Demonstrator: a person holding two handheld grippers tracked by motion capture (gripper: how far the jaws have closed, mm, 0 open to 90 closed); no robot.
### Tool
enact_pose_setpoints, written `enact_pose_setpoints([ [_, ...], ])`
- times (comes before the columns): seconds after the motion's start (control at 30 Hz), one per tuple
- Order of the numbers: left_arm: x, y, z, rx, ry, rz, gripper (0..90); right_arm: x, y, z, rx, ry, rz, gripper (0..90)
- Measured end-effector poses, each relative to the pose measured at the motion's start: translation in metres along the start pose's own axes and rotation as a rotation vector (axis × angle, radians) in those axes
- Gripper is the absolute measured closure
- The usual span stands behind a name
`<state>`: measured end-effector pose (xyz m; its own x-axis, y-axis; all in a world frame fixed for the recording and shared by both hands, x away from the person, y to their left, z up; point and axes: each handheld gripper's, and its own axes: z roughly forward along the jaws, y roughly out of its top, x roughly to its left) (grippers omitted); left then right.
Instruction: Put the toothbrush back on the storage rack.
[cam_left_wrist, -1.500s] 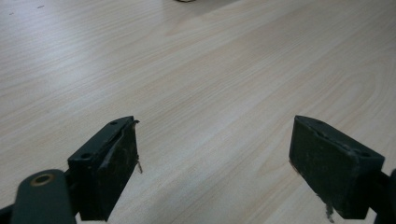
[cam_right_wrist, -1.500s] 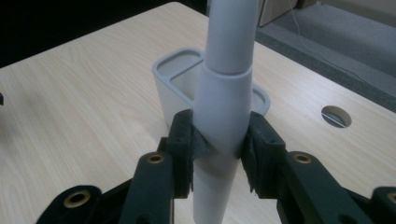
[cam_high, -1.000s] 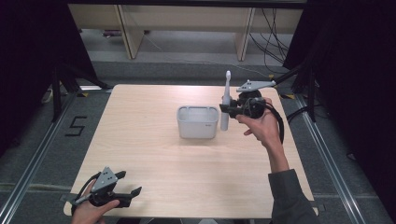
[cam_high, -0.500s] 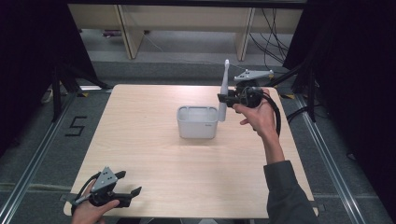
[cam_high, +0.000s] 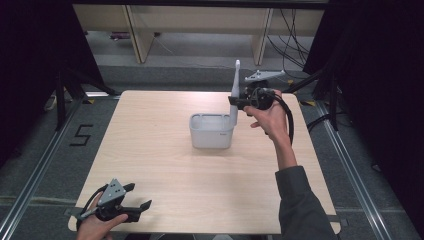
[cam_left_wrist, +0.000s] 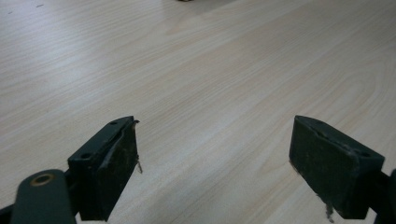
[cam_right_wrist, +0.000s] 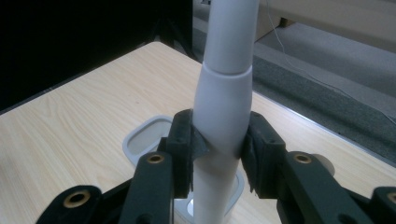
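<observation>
1. At the far right of the pale wooden table (cam_high: 165, 165), I hold the right gripper (cam_high: 240, 101) clamped on a tall white plastic brush-like handle (cam_high: 234, 92); its jaws grip the thick lower barrel from both sides in the right gripper view (cam_right_wrist: 223, 100).
2. The handle stands upright above the right end of the white rectangular plastic tub (cam_high: 212, 131), its lower end at or just inside the rim.
3. Risk: the smooth round barrel may slide through the pads and drop.
4. Risk: a tilted lower end may catch the wall and tip the light tub.
5. The left gripper (cam_high: 137, 196) rests at the near left corner, jaws wide apart and empty, too distant to steady the tub.
</observation>
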<state>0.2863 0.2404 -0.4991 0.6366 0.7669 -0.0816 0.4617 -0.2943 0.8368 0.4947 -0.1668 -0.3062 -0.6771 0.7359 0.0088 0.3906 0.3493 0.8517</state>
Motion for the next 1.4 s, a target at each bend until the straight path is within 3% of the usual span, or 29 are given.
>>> enact_pose_setpoints([
  [0.27, 0.001, 0.0, -0.001, 0.005, -0.003, 0.009, 14.8, -0.002, 0.001, 0.019, 0.005, -0.017, 0.026, 66.6],
  [0.33, 0.001, 0.0, -0.001, 0.004, -0.003, 0.01, 14.9, -0.004, 0.0, 0.022, -0.003, -0.009, 0.01, 66.6],
  [0.4, 0.001, 0.0, -0.001, 0.005, -0.004, 0.009, 14.8, -0.003, -0.001, 0.025, 0.011, -0.019, 0.04, 66.6],
  [0.5, 0.001, 0.0, -0.001, 0.005, -0.003, 0.01, 14.8, -0.006, -0.003, 0.03, 0.003, -0.025, 0.018, 66.6],
  [0.57, 0.001, 0.001, -0.001, 0.002, -0.003, 0.008, 14.8, -0.005, -0.004, 0.032, 0.012, -0.024, 0.046, 66.6],
  [0.63, 0.001, 0.0, -0.001, 0.005, -0.004, 0.012, 14.8, -0.009, -0.006, 0.035, 0.006, -0.03, 0.023, 66.5],
  [0.67, 0.001, 0.0, -0.001, 0.004, -0.003, 0.011, 14.8, -0.008, -0.009, 0.038, 0.004, -0.031, 0.051, 66.6],
  [0.77, 0.001, 0.0, -0.001, 0.005, -0.005, 0.011, 14.8, -0.009, -0.011, 0.041, 0.017, -0.033, 0.057, 66.5],
  [0.9, 0.001, 0.0, -0.001, 0.005, -0.005, 0.012, 14.8, -0.012, -0.016, 0.046, 0.02, -0.037, 0.039, 66.5],
  [0.93, 0.001, 0.001, -0.001, 0.005, -0.005, 0.011, 14.8, -0.011, -0.017, 0.047, 0.022, -0.035, 0.066, 66.5],
  [1.13, 0.002, 0.0, -0.001, 0.006, -0.006, 0.012, 14.9, -0.016, -0.025, 0.054, 0.028, -0.033, 0.056, 66.5],
  [1.17, 0.001, 0.0, -0.001, 0.007, -0.005, 0.011, 14.8, -0.014, -0.026, 0.054, 0.042, -0.036, 0.083, 66.5],
  [1.23, 0.001, 0.0, -0.001, 0.006, -0.006, 0.013, 14.9, -0.017, -0.028, 0.058, 0.042, -0.036, 0.05, 66.5],
  [1.4, 0.001, 0.0, -0.001, 0.005, -0.005, 0.012, 14.8, -0.016, -0.032, 0.061, 0.046, -0.041, 0.068, 66.5],
])
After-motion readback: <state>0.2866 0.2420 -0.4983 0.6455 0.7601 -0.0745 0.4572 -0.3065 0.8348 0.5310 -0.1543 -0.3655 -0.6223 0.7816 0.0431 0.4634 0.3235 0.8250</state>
